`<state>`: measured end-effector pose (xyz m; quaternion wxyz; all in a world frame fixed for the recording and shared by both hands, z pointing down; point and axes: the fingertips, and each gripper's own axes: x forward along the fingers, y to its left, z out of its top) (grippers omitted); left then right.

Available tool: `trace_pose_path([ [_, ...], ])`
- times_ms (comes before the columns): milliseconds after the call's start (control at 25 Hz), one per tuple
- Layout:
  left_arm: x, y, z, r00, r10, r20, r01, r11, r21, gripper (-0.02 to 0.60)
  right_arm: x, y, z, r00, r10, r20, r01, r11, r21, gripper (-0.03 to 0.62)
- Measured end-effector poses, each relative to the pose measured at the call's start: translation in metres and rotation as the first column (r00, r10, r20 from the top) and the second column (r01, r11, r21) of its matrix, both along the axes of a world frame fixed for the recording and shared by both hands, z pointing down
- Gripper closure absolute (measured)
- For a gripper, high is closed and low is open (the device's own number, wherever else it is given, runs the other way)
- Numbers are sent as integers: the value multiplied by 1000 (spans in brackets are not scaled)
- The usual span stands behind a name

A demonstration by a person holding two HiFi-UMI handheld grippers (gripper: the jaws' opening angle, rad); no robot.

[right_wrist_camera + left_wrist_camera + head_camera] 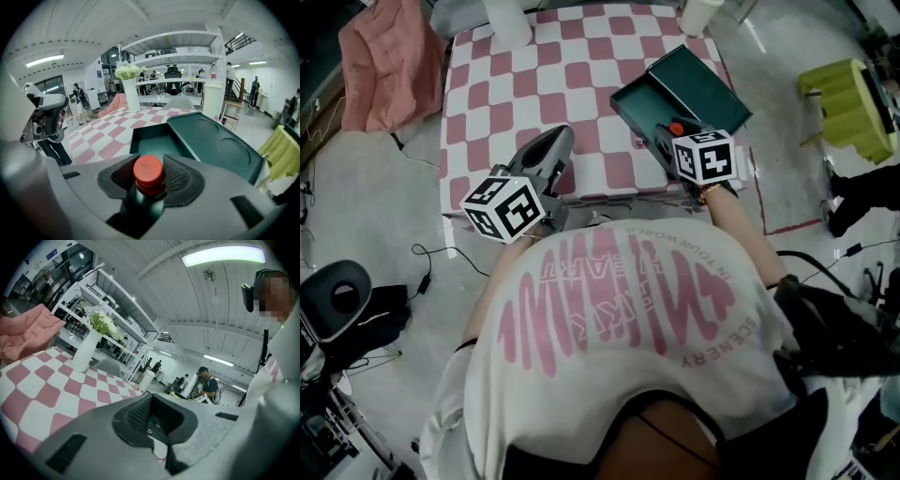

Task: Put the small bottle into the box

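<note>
A small dark bottle with a red cap point(148, 169) sits upright between the ribbed pads of my right gripper point(150, 183), which is shut on it. In the head view the red cap point(676, 128) shows just ahead of the right marker cube, at the near edge of the dark green box point(630, 99). The box point(140, 130) lies open directly in front of the bottle, its lid point(220, 145) folded back to the right. My left gripper point(557, 139) hovers over the table's near left part, shut with nothing between its jaws point(152, 416).
The table wears a pink and white checked cloth point(516, 84). A white vase with flowers point(84, 352) and a white cylinder point(212, 101) stand at its far edge. A pink cloth point(389, 56) lies to the left, and a yellow-green stool point(853, 98) stands to the right. People stand in the background.
</note>
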<state>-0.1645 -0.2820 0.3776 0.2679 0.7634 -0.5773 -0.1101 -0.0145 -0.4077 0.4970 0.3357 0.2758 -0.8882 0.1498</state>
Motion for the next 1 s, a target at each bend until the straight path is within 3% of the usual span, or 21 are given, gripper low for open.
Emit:
trace_pose_path([
  [160, 7, 18, 2, 999, -46, 15, 46, 999, 0, 575, 0, 8, 2, 998, -42, -42, 44, 998, 49, 442],
  [400, 5, 49, 17, 991, -131, 4, 131, 991, -33, 575, 1, 9, -3, 999, -45, -20, 47, 996, 81, 444],
  [760, -4, 86, 34, 979, -204, -12, 202, 974, -104, 575, -2, 10, -1, 998, -58, 13, 57, 996, 68, 441],
  [1000, -23, 121, 42, 947, -321, 3, 319, 940, -125, 575, -1, 7, -5, 998, -68, 6, 67, 995, 75, 441],
])
